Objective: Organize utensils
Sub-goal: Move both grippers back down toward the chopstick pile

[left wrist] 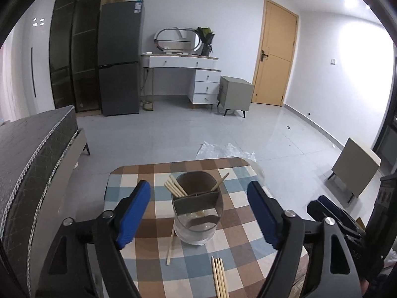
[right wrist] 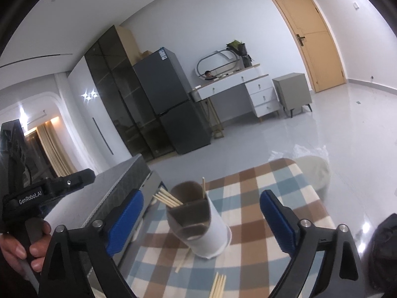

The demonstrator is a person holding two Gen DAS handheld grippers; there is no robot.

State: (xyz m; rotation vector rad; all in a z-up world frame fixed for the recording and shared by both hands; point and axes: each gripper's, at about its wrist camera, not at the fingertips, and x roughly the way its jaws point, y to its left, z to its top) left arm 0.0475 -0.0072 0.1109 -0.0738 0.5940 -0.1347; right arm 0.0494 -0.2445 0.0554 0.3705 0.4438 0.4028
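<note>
A white utensil holder (left wrist: 197,208) with a grey divided inside stands on the checked tablecloth (left wrist: 153,260). Several wooden chopsticks (left wrist: 175,186) lean in its far left compartment and one chopstick (left wrist: 219,181) in the far right. A single chopstick (left wrist: 170,244) lies on the cloth by the holder's left, and a bundle of chopsticks (left wrist: 219,277) lies near the front. My left gripper (left wrist: 198,213) is open and empty, its jaws either side of the holder. My right gripper (right wrist: 201,221) is open and empty, above the holder (right wrist: 203,226). Bundle (right wrist: 218,285) and single chopstick (right wrist: 182,260) show there too.
The small table (right wrist: 285,173) stands beside a dark mattress (left wrist: 27,159) on the left. Clear plastic sheet (left wrist: 223,149) lies on the floor beyond the table. A fridge (left wrist: 119,59), dresser (left wrist: 188,77), grey nightstand (left wrist: 234,93) and door (left wrist: 275,54) stand along the far wall.
</note>
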